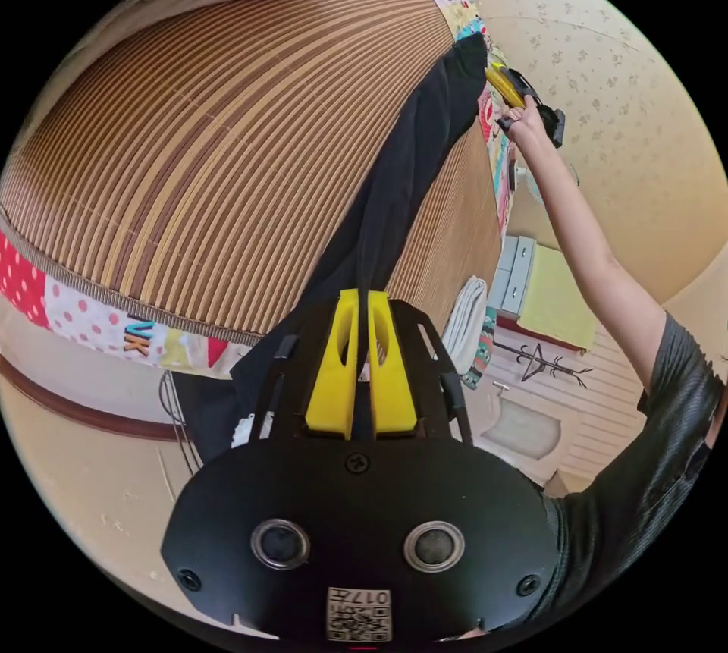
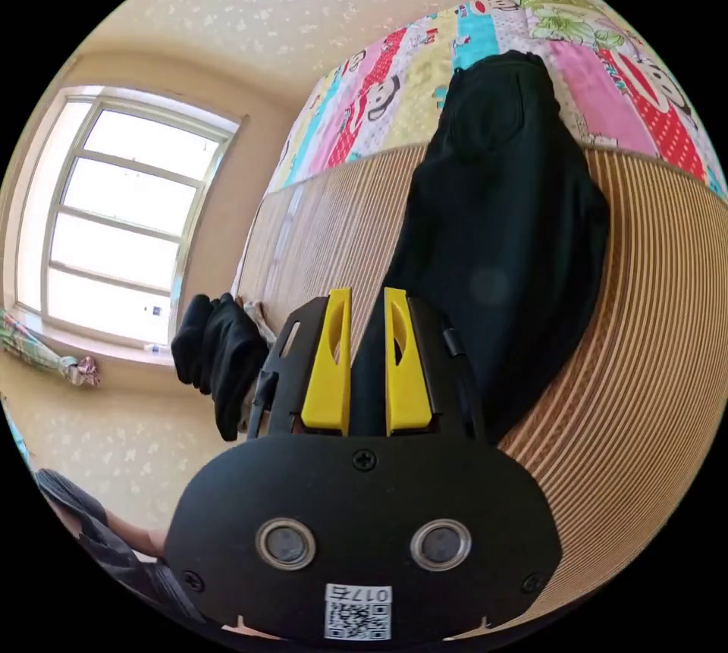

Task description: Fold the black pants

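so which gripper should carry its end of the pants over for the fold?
Probably left: shut on the narrow end of the pants, easier to lift. Right pinches the bulkier end on the mat.

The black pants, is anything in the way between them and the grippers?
Nothing visible is. The left gripper and the right gripper each already pinch the black pants, stretched over the striped mat.

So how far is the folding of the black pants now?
Early. Done: the black pants lie stretched along the striped mat. In hand: the left tool pinches one end and the right tool pinches the other. Left: no crosswise fold shows yet, so the folding itself remains.
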### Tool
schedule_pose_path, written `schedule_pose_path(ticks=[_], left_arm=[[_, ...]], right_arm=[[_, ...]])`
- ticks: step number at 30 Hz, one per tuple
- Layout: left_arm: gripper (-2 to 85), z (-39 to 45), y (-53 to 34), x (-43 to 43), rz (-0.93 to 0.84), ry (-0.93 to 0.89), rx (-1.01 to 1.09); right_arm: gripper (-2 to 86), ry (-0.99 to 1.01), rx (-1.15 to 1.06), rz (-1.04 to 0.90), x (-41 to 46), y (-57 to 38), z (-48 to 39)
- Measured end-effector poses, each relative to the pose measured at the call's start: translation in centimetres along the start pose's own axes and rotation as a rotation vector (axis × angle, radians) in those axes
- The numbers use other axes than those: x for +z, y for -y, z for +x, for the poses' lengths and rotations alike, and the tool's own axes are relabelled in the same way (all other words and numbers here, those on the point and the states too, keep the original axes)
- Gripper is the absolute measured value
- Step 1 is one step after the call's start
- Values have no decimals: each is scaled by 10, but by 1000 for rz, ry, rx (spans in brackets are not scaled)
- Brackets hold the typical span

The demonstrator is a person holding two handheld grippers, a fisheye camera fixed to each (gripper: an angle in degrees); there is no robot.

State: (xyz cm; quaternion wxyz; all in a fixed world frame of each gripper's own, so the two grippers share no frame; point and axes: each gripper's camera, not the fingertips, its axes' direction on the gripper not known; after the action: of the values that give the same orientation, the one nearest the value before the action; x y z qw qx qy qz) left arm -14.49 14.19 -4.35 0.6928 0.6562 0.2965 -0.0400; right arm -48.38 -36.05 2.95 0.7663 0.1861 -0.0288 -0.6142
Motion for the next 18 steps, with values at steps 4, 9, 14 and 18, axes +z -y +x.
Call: schedule_pose_path(ticks=[4,9,14,18], left_arm=[[-9,17,5,-14,-83,100,90],[-9,57,14,-40,-281,120,242],[-8,46,10,-81,-173,-740,242],[-8,-17,0,-63,-256,-283,-15]], right_arm=[[85,55,73,-162,12,-123,20],[132,371,270,-104,12,-231,42],[217,955,393,184,42,-288,68],[122,951,450,202,61,-301,79]])
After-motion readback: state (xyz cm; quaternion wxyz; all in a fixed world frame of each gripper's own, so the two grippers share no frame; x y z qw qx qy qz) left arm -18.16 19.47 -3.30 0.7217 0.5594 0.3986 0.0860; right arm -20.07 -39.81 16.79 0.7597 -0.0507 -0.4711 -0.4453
